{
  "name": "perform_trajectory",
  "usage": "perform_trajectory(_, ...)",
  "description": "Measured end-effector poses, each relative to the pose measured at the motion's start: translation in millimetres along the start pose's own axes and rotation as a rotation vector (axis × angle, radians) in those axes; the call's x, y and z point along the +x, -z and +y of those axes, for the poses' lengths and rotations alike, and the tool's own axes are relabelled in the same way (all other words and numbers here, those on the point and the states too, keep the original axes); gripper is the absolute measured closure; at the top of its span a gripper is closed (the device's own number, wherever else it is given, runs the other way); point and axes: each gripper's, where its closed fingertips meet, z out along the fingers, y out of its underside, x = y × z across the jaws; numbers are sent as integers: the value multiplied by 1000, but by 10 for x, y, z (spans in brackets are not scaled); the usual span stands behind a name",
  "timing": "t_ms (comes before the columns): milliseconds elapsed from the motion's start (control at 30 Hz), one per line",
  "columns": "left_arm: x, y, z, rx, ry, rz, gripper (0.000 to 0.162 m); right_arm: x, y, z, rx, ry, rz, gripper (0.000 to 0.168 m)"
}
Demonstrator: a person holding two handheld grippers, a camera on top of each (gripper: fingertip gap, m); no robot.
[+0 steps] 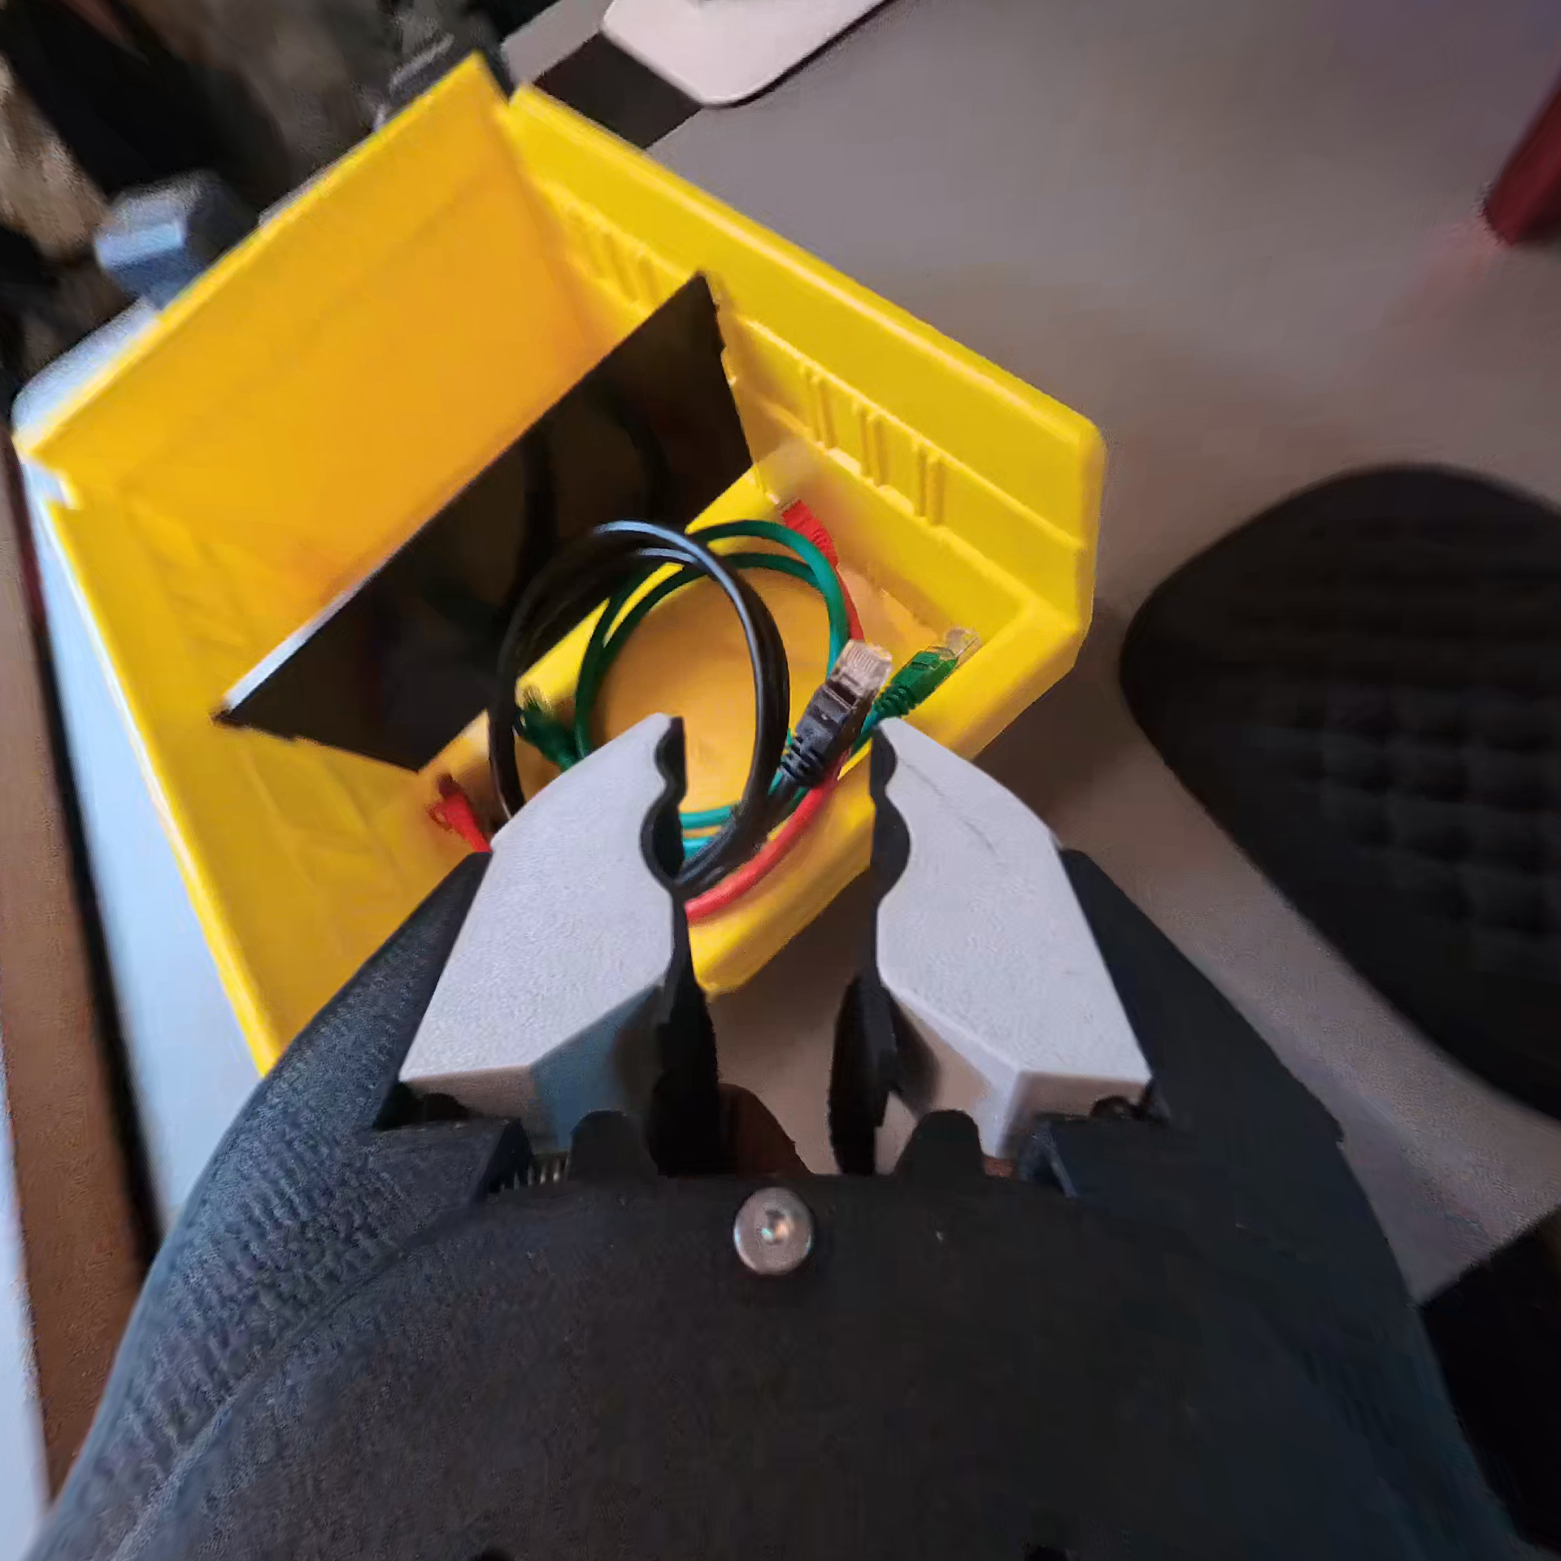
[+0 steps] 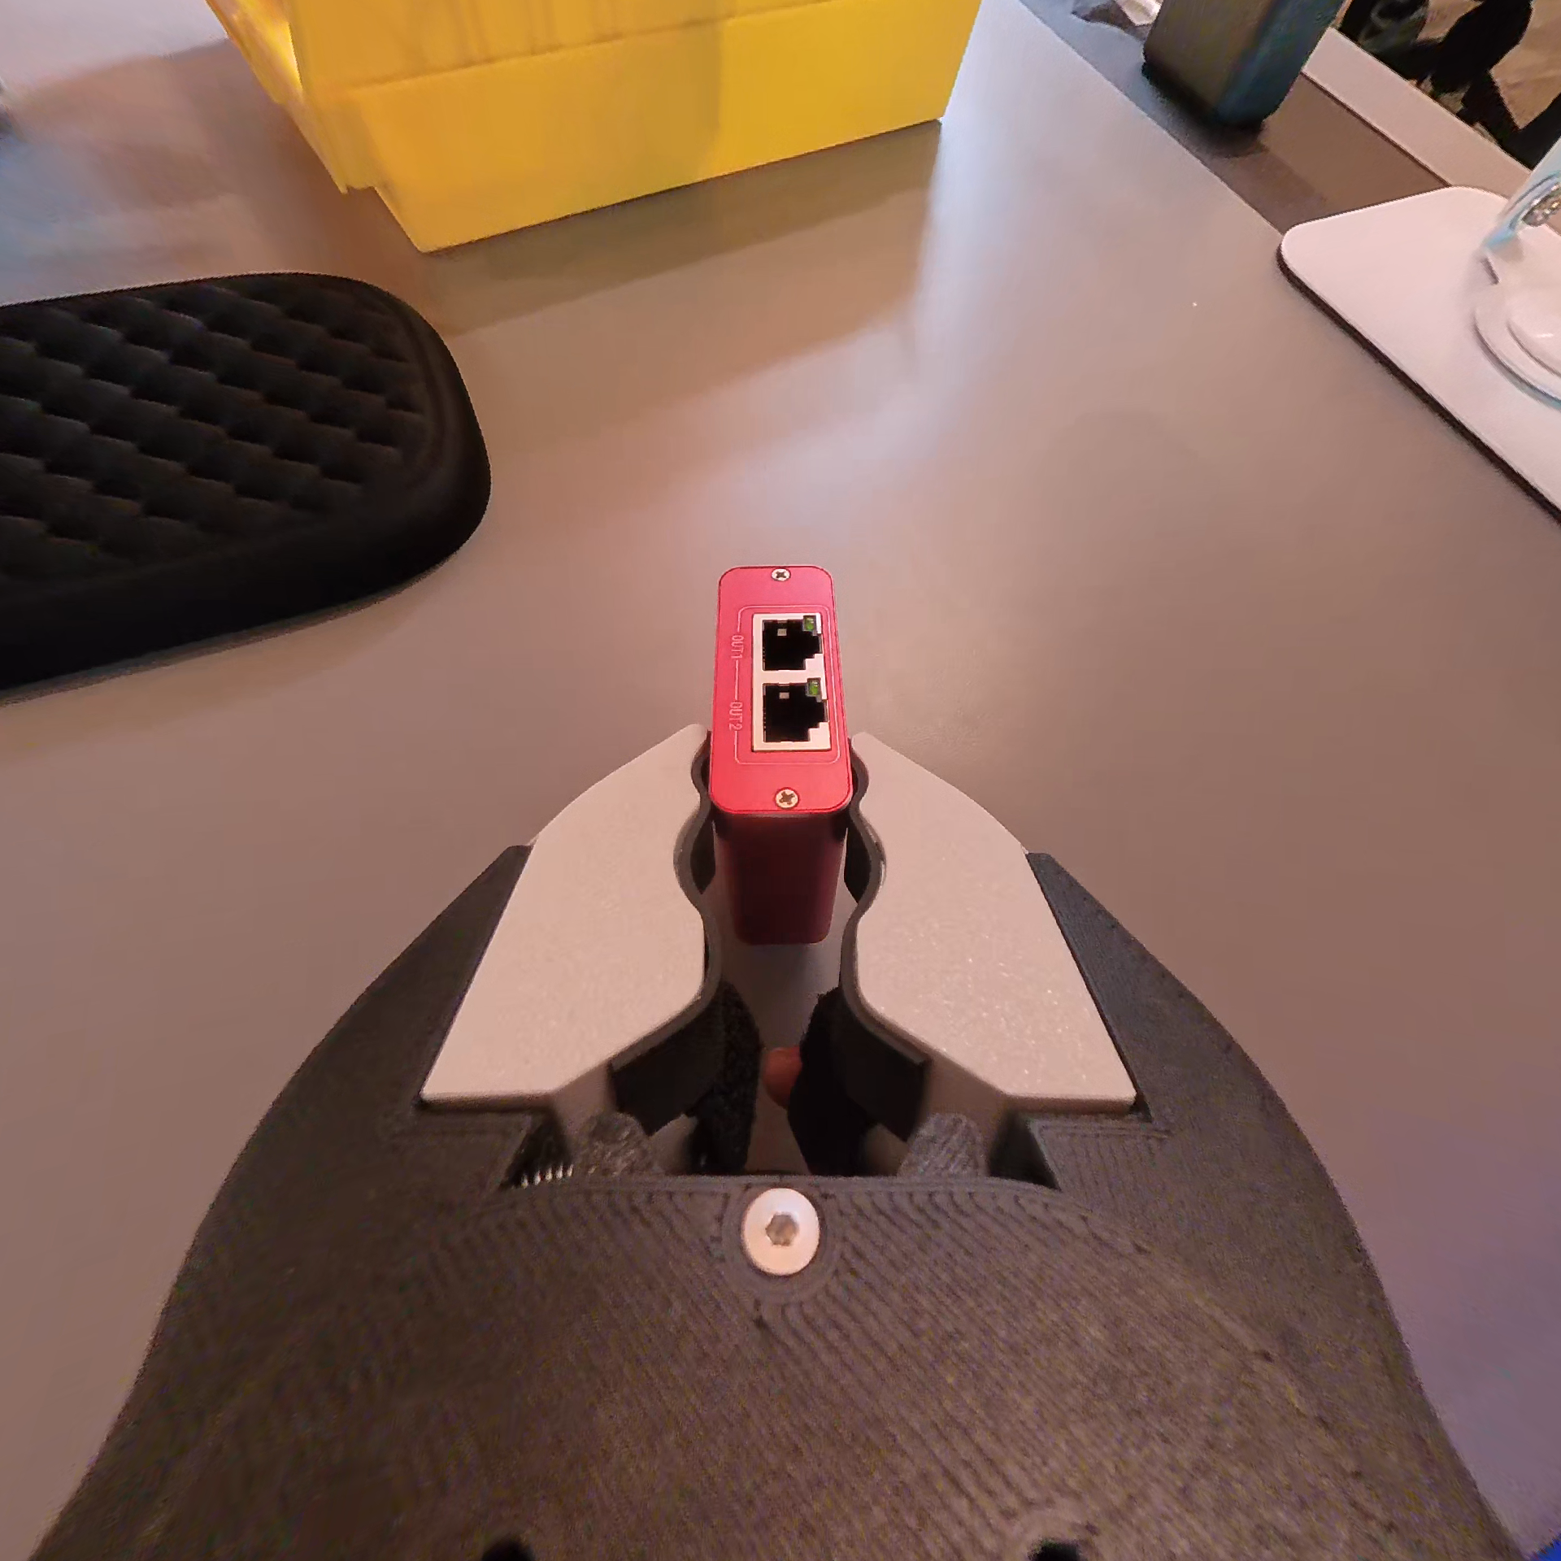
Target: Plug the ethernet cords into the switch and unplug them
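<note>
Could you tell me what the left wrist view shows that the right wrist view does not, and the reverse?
Only the left wrist view shows the bin's inside: coiled black cord, green cord and red cord, a black panel, with the open left claw above them. Only the right wrist view shows the red switch clamped in the right claw, both ports empty, and a white mat. Both show the yellow bin, black pad and grey table.
</note>
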Motion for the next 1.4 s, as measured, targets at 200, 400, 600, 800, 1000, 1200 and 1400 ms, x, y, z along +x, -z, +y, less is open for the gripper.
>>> perform_trajectory(200, 90, -151, 82, -68, -243, 102, 133, 0, 2, 1, 2, 2, 0, 141)
perform_trajectory(400, 121, -282, 93, -29, -301, 75, 138, 4, 0, 0, 4, -3, -3, 141)
perform_trajectory(600, 96, -242, 11, 29, -265, 31, 146, 0, 1, 3, -1, 12, 7, 141)
perform_trajectory(800, -34, 59, -360, 253, -180, -51, 146, 43, -9, 133, -103, -2, 76, 141)
perform_trajectory(1000, -160, 395, -710, 437, -160, -168, 147, 58, -20, 158, -127, -8, 81, 140)
perform_trajectory(1200, -206, 1012, -1192, 789, -56, -194, 147, 53, 4, 85, -81, 38, 81, 104)
perform_trajectory(1400, 385, 1396, -1548, 984, 12, 239, 146, 124, 140, -136, 49, 60, 135, 79)
